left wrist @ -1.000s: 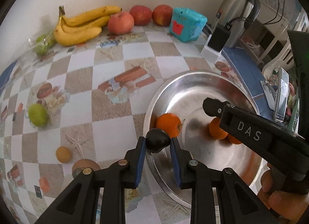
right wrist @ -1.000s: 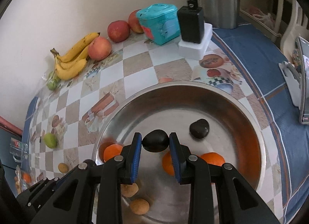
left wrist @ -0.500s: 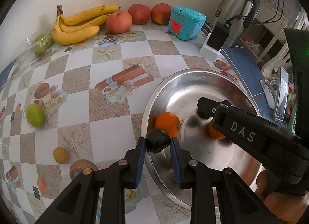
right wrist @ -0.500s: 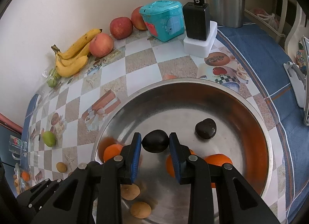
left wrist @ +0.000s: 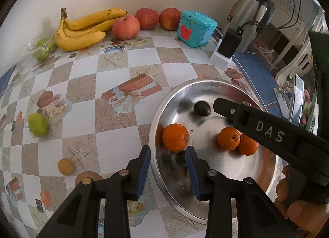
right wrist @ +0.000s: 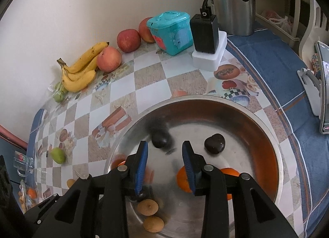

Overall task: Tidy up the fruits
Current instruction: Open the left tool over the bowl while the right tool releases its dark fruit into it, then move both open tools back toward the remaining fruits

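Note:
A steel bowl [left wrist: 164, 178] [right wrist: 265, 127] holds three oranges [left wrist: 175, 137], two brown fruits [right wrist: 147, 207] and dark plums. My left gripper [left wrist: 167, 168] is open over the bowl's near rim; a blurred dark plum [left wrist: 182, 161] lies in the bowl just below its jaws. My right gripper [right wrist: 164, 164] is open above the bowl; a blurred dark plum [right wrist: 161, 138] sits just ahead of its jaws, another [right wrist: 214, 143] rests to the right. The right gripper's body [left wrist: 267, 133] crosses the left wrist view.
Bananas [left wrist: 82, 30], three apples [left wrist: 125, 27] and a teal box [left wrist: 196, 28] line the back wall. A green fruit [left wrist: 38, 124], a small brown fruit [left wrist: 65, 166], a kettle [left wrist: 251, 14] and a charger [right wrist: 205, 32] stand on the table.
Both grippers have opened and let go of their dark plums, which have dropped into the bowl. Both cameras have shifted slightly.

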Available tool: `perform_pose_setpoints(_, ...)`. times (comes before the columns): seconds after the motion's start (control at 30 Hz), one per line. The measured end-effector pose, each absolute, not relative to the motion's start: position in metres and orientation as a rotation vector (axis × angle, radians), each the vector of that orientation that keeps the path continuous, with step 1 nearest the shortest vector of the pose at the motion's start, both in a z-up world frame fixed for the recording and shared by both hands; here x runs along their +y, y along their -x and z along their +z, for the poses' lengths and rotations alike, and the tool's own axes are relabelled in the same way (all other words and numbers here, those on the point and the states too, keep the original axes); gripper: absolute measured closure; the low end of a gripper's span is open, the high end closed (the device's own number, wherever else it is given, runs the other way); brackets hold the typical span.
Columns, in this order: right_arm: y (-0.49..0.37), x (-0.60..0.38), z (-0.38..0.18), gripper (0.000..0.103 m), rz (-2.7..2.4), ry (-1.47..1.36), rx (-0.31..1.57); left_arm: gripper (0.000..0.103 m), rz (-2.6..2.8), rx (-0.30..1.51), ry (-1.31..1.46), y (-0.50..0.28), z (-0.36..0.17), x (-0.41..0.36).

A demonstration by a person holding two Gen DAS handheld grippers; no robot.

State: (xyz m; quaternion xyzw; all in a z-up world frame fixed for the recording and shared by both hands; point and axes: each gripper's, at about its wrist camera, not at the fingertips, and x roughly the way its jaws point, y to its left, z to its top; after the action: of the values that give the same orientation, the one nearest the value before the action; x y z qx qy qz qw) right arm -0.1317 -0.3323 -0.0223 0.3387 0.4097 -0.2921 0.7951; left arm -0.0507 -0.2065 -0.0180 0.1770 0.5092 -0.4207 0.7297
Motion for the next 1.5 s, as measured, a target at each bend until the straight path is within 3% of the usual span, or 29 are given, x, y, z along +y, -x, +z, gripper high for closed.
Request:
perform_pose_setpoints(0.63,0.127,-0.325,-0.018,0.068,-0.606,-0.712,0.899,0.062,-0.695,1.214,-0.203,-0.023,-0.009,-0.157)
perform_pose_setpoints(1.1,0.119,-0.311,-0.001,0.068,-0.567,-0.653,0.891,0.062,-0.531,1.173,-0.102,-0.059,0.012,-0.117)
perform_pose_setpoints(1.13,0.118,-0.31,0.0,0.068,-0.566,-0.65,0.89,0.056,-0.517,1.175,-0.102,-0.061,0.012,-0.115)
perform_pose_setpoints(1.17,0.118,-0.31,0.0,0.068,-0.565,-0.647,0.891,0.039,-0.5,1.178,-0.106,-0.062,0.011,-0.114)
perform_pose_setpoints(1.2,0.118,-0.309,0.0,0.068,-0.565,-0.645,0.893,0.031,-0.473,1.183,-0.114,-0.063,0.01,-0.112)
perform_pose_setpoints(1.4,0.115,-0.307,-0.003,0.056,-0.566,-0.624,0.917,0.024,-0.41,1.206,-0.12,-0.069,0.004,-0.103)
perform_pose_setpoints(1.5,0.114,-0.306,-0.004,0.047,-0.566,-0.615,0.922,0.005,-0.358,1.223,-0.134,-0.071,0.001,-0.099)
